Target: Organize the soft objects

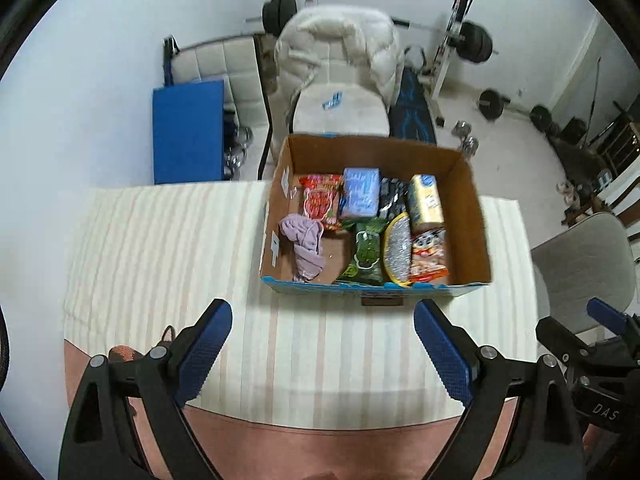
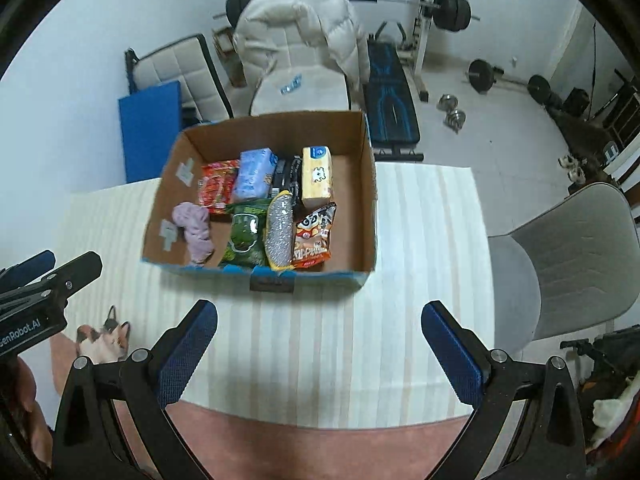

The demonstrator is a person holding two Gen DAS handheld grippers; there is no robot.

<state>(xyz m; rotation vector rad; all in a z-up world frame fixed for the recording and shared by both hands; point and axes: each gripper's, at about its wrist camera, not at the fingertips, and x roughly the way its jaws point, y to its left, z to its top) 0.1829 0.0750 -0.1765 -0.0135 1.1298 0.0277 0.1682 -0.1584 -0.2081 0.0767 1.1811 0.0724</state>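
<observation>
- Home gym: a barbell rack point(image 1: 460, 36) against the far wall, a jacket-draped chair point(image 1: 340, 68) behind the striped table point(image 1: 160, 248).
- Left gripper point(image 1: 322, 344) hangs above the table's near edge, jaws spread wide, nothing between them.
- The box point(image 1: 468, 208) sits at the table's far side. Inside, left to right: purple cloth point(image 1: 304, 244) near the left wall, red packet point(image 1: 320, 200), blue pack point(image 1: 360, 194), green bag point(image 1: 364, 252), sponge point(image 1: 398, 250), yellow pack point(image 1: 426, 202), and an orange snack bag point(image 1: 430, 258) in front of it.
- Right gripper point(image 2: 320, 344) hovers alongside, jaws likewise spread, empty.
- A grey chair point(image 2: 568, 264) stands right of the table.
</observation>
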